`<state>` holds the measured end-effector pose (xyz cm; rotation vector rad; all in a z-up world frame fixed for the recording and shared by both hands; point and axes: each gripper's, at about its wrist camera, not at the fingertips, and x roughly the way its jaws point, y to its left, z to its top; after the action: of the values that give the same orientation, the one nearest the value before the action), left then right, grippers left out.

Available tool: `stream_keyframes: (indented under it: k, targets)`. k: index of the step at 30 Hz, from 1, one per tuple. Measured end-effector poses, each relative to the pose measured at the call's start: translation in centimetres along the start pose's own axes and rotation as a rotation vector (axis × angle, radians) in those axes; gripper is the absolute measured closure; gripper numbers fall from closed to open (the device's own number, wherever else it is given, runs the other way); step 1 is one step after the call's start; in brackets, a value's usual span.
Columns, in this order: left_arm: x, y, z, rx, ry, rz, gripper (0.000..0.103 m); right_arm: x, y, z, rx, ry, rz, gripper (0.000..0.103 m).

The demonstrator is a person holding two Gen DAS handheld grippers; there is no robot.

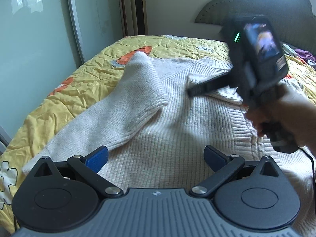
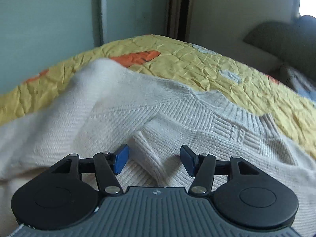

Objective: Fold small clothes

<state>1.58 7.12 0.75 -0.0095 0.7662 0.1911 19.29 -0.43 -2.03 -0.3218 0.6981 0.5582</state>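
A white knit sweater [image 1: 177,118] lies spread on the bed, with one sleeve [image 1: 136,90] folded across its body. My left gripper [image 1: 156,156] is open and empty, just above the sweater's lower part. My right gripper [image 1: 189,90] shows in the left wrist view, held by a hand, its fingers low over the sweater near the collar. In the right wrist view the sweater [image 2: 177,118] fills the lower half, and the right gripper [image 2: 155,159] is open above a raised fold of knit, with nothing between its blue pads [image 2: 121,158].
A yellow quilt [image 1: 83,79] with orange and white patterns covers the bed. A pale wall and a sliding door frame [image 1: 75,19] stand at the left. A padded headboard [image 1: 217,9] is at the far end, with dark clothes [image 1: 304,56] at the right.
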Motion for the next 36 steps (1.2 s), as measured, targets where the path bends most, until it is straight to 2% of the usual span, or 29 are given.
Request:
stream_keyframes:
  k: [1,2,3,4,7,11,17,20,23,26,27,30,31,35,36]
  targets:
    - [0.0,0.2,0.0,-0.001,0.002,0.003,0.0,0.2,0.9,-0.4,-0.072,-0.028,-0.032,0.045]
    - [0.1,0.3,0.0,-0.004,0.005,0.005,0.0,0.2,1.6,-0.7,-0.134,-0.058,-0.059,0.055]
    - [0.1,0.6,0.0,-0.009,0.008,0.009,0.0,0.3,1.8,-0.8,-0.155,-0.072,-0.08,0.083]
    - [0.1,0.8,0.0,-0.015,0.009,0.01,0.0,0.3,1.6,-0.7,-0.144,-0.076,-0.093,0.089]
    - [0.1,1.6,0.0,-0.04,0.01,0.011,0.0,-0.7,-1.2,0.4,-0.004,-0.13,-0.069,0.09]
    - [0.3,2.7,0.0,-0.067,0.012,0.01,0.0,-4.3,-6.8,2.3,0.155,-0.236,-0.106,0.09]
    - [1.0,3.7,0.0,-0.125,0.03,-0.02,0.0,-13.1,-15.9,5.2,0.237,-0.426,-0.352,0.089]
    - [1.4,3.6,-0.1,-0.136,0.043,-0.041,0.0,-16.0,-17.9,6.8,0.258,-0.485,-0.386,0.089]
    - [1.3,3.1,-0.2,-0.12,0.044,-0.035,0.0,-15.9,-17.0,7.2,0.256,-0.497,-0.354,0.088]
    - [1.0,2.8,-0.1,-0.102,0.038,-0.024,0.0,-12.3,-14.0,6.3,0.237,-0.438,-0.282,0.088]
    - [0.9,2.8,-0.1,-0.096,0.036,-0.02,0.0,-10.8,-12.9,5.9,0.248,-0.402,-0.25,0.085]
    - [0.2,2.9,0.0,-0.079,0.024,0.001,0.0,-4.9,-9.6,4.9,0.294,-0.183,-0.067,0.061]
    - [0.0,3.0,0.0,-0.076,0.017,0.01,0.0,-3.4,-9.1,4.2,0.318,-0.138,-0.009,0.06]
    - [-0.5,3.7,0.0,-0.083,-0.009,0.046,0.0,-3.0,-7.7,2.3,0.368,-0.124,0.069,0.059]
    - [-0.5,3.7,0.0,-0.088,-0.006,0.045,0.0,-3.3,-7.7,1.7,0.383,-0.119,0.09,0.056]
